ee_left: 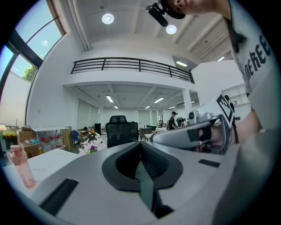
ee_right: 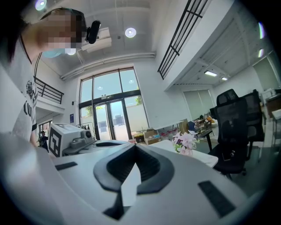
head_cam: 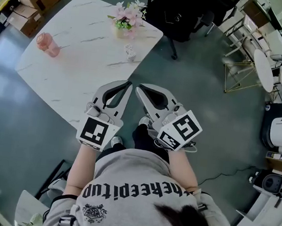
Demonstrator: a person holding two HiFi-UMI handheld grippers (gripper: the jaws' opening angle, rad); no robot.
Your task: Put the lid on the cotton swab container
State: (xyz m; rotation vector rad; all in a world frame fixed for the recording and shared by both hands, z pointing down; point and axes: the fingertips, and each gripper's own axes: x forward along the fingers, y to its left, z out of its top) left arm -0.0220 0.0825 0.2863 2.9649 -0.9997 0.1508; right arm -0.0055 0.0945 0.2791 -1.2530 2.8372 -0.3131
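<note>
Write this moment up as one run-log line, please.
left gripper: shut, empty | right gripper: shut, empty | cotton swab container: on table, untouched | lid: too small to tell

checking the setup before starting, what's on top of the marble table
A pink bottle, a pot of pink flowers and a small clear container stand on the marble table. The left claw covers its near edge; the container's lid is too small to make out.

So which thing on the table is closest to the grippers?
The small clear container; the flowers stand beyond it and the pink bottle far off left.
</note>
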